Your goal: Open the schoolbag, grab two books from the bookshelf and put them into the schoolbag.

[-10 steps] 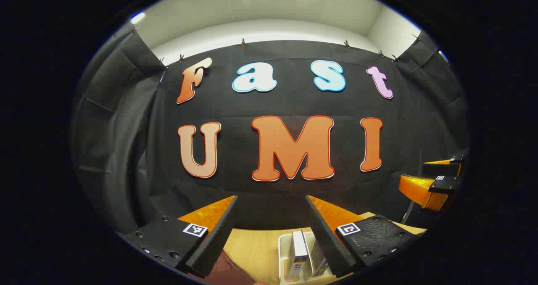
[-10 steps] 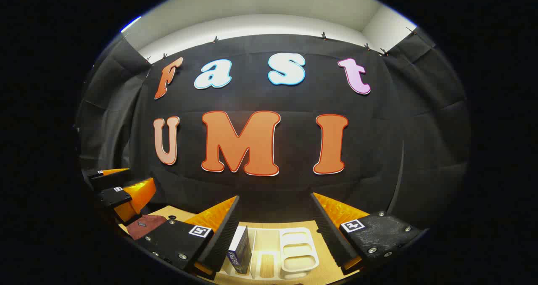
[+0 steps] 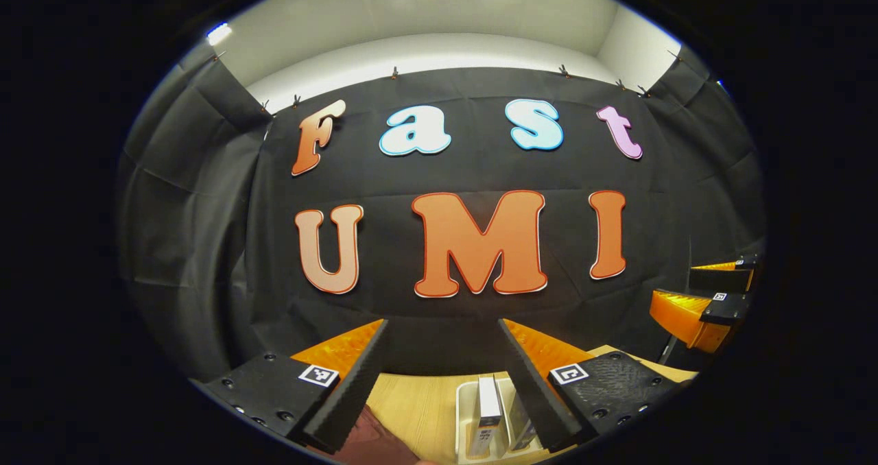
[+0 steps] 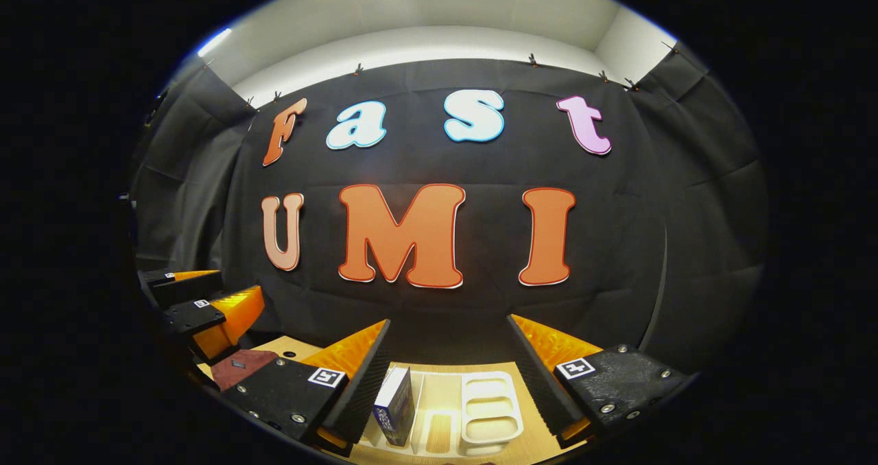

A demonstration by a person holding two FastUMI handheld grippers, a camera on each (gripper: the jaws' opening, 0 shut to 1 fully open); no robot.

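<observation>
Held both wide apart and empty: left gripper (image 3: 442, 376), right gripper (image 4: 449, 372). Best lowered first toward schoolbag (image 3: 370, 444) just below-left, unopened as judged. Beyond, books (image 4: 394, 407) upright in bookshelf (image 4: 490, 410) on table (image 3: 418, 403).

From my remote station, each gripper, left (image 3: 444, 355) and right (image 4: 449, 352), shows ribbed wedge-shaped fingers on textured black mounts studded with small screws, each mount bearing a square black-and-white marker; finer detail is probably lost to lens distortion.
</observation>
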